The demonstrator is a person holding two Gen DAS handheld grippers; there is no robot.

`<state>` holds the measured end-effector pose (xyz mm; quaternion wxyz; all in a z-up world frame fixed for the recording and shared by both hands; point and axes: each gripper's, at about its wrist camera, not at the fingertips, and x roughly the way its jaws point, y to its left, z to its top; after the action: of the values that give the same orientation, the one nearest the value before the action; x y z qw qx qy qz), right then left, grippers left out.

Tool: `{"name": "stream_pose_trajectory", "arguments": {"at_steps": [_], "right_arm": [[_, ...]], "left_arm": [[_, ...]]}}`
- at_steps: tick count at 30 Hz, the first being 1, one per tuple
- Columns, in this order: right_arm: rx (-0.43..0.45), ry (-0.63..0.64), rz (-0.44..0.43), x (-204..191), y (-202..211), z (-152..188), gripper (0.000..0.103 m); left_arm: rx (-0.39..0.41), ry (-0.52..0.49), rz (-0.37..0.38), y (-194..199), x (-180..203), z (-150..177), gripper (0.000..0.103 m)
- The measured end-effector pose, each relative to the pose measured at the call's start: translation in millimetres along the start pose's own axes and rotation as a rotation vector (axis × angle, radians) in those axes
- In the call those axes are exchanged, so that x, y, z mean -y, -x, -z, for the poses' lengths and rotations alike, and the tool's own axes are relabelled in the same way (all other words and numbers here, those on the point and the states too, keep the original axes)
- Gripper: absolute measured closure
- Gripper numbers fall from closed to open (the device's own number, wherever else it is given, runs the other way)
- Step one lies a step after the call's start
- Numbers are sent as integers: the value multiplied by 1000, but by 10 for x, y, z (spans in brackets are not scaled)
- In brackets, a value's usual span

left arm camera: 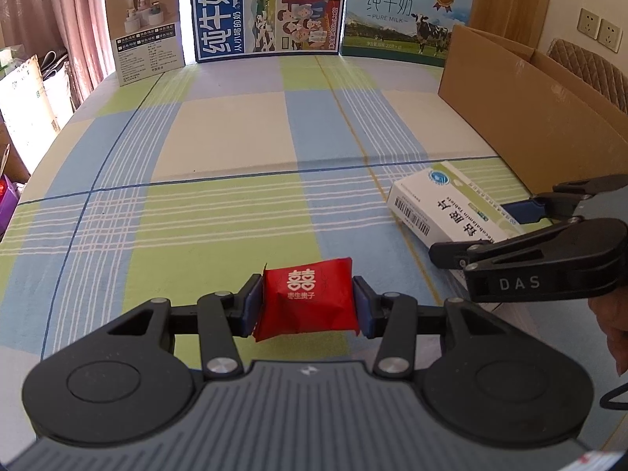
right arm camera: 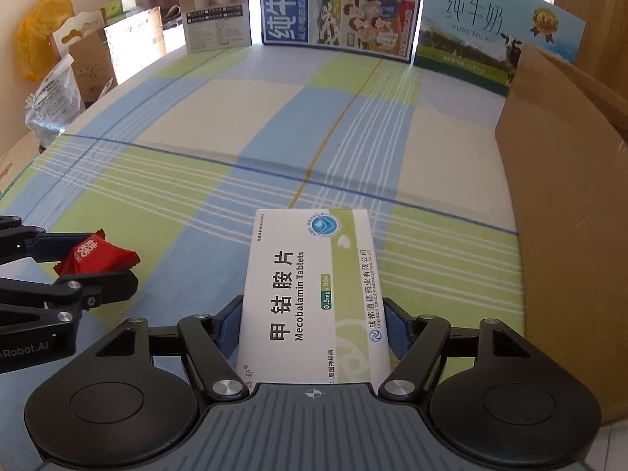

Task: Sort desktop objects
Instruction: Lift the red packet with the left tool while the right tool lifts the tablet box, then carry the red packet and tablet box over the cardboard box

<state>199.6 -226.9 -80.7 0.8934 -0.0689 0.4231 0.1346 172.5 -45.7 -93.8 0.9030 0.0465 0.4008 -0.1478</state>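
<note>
My left gripper (left arm camera: 308, 306) is shut on a red candy packet (left arm camera: 308, 302) with white characters, held just above the checked tablecloth (left arm camera: 219, 180). The packet also shows in the right wrist view (right arm camera: 98, 257), at the far left between the left gripper's fingers (right arm camera: 114, 280). My right gripper (right arm camera: 314, 333) is shut on a white and green Mecobalamin tablet box (right arm camera: 314, 294), gripped on its long sides. In the left wrist view the box (left arm camera: 443, 204) lies low at the right, with the right gripper (left arm camera: 482, 231) around its near end.
A tall brown cardboard box (left arm camera: 530, 117) stands along the right side of the table, also in the right wrist view (right arm camera: 561, 196). Milk cartons (left arm camera: 267, 8) and a small product box (left arm camera: 147, 31) stand upright along the far edge. Bags and boxes (right arm camera: 59, 62) sit off the table's left.
</note>
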Motion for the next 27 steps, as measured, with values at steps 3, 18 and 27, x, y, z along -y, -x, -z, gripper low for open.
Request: {"name": "stream_pose_trajectory", "arguments": {"at_steps": [3, 18, 27], "right_arm": [[23, -13, -5, 5, 54, -11, 35], [23, -78, -30, 28, 183, 42, 35], [47, -119, -23, 39, 459, 61, 35]], "left_arm": [[1, -3, 1, 6, 10, -2, 61], [-19, -4, 11, -26, 57, -23, 61], [-19, 0, 24, 73, 122, -58, 61]]}}
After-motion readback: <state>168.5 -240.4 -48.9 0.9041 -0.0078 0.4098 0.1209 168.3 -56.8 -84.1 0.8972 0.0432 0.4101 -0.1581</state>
